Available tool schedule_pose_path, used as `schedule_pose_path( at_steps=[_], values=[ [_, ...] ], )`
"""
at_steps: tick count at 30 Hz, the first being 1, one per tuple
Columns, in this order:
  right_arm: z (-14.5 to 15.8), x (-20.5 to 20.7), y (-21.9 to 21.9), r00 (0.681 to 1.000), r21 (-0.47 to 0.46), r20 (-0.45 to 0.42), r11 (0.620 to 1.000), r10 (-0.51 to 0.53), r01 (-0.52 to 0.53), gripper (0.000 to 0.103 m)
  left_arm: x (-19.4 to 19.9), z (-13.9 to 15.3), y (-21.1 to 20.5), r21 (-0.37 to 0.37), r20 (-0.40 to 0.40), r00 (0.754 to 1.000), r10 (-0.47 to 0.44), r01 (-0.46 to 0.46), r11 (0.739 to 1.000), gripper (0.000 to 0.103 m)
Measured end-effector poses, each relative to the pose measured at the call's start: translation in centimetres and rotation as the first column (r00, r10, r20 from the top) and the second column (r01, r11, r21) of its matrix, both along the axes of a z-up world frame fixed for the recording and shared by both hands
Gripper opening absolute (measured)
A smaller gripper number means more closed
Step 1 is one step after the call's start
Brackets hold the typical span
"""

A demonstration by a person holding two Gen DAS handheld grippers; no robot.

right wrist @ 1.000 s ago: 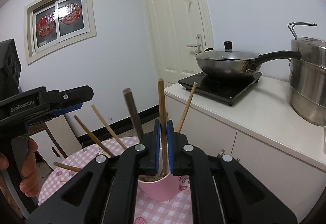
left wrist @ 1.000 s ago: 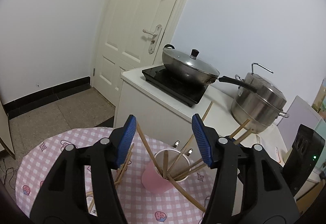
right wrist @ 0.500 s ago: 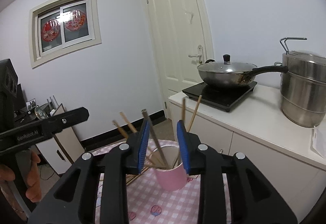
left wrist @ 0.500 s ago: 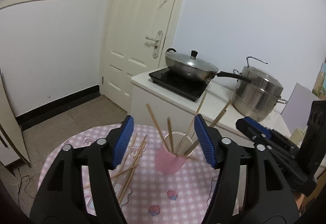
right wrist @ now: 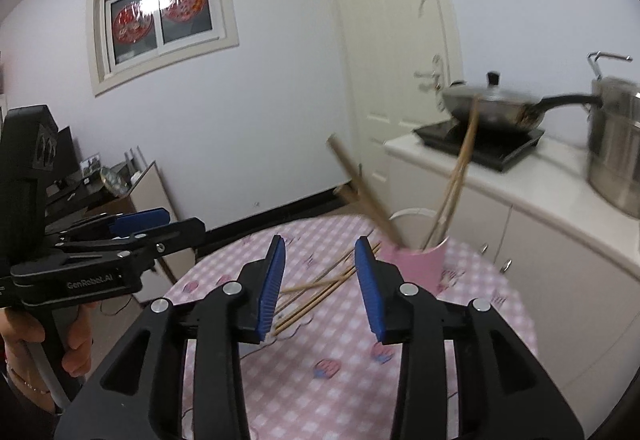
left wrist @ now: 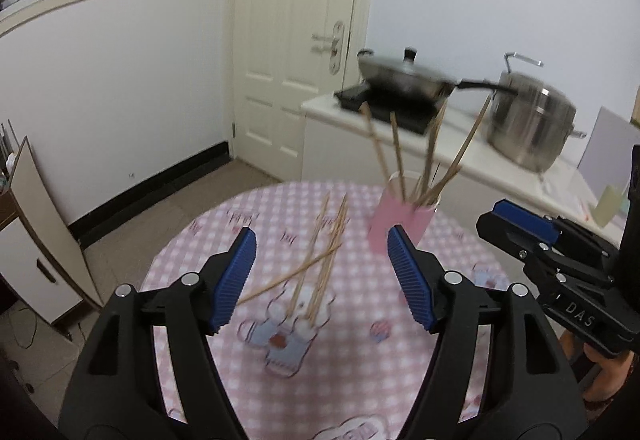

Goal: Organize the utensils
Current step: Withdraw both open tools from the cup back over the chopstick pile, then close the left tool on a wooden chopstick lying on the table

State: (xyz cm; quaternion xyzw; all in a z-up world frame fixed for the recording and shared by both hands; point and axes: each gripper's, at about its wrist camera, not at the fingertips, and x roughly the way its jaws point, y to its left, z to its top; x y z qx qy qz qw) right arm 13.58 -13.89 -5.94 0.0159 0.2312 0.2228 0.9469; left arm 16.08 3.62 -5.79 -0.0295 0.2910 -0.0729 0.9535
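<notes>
Now that the right gripper (right wrist: 320,280) has just opened its fingers, empty, a chopstick stands in the pink cup (right wrist: 416,264); left gripper (left wrist: 322,276), fingers widening, faces loose chopsticks (left wrist: 320,260) at frame centre.

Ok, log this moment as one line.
left gripper: open, empty | right gripper: open, empty, jaws just opening | cup: upright, holds chopsticks | loose chopsticks: on table

My black tool (left wrist: 322,276) has ribbed blue pads (left wrist: 408,280); the round desk's cloth (left wrist: 360,360) is pink-and-white checked, the tall cup (left wrist: 400,216) pink.
</notes>
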Motion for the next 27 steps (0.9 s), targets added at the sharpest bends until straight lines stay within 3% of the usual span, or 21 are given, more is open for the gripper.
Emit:
schedule_pose_path(
  at_steps=[8,15,22,27],
  values=[
    [-4.2,1.3,2.9,0.994,-0.036,-0.106,0.999,0.016,-0.020,0.034,1.3,-4.7,2.6,0.064,-0.104,0.995,-0.007,0.013,0.998,0.068],
    [-7.6,3.1,3.5,0.981,-0.044,-0.193,0.999,0.003,-0.012,0.035,4.1,-8.8,2.5,0.119,-0.182,0.983,-0.034,0.056,0.991,0.067],
    [-10.2,5.4,3.8,0.965,-0.035,-0.261,0.999,-0.006,-0.004,0.036,8.1,-12.7,2.7,0.160,-0.280,0.959,-0.046,0.093,0.983,0.049],
    [-11.3,6.9,3.9,0.955,-0.024,-0.298,1.000,-0.002,-0.006,0.037,10.0,-14.1,2.3,0.181,-0.307,0.950,-0.064,0.124,0.976,0.047]
  ],
)
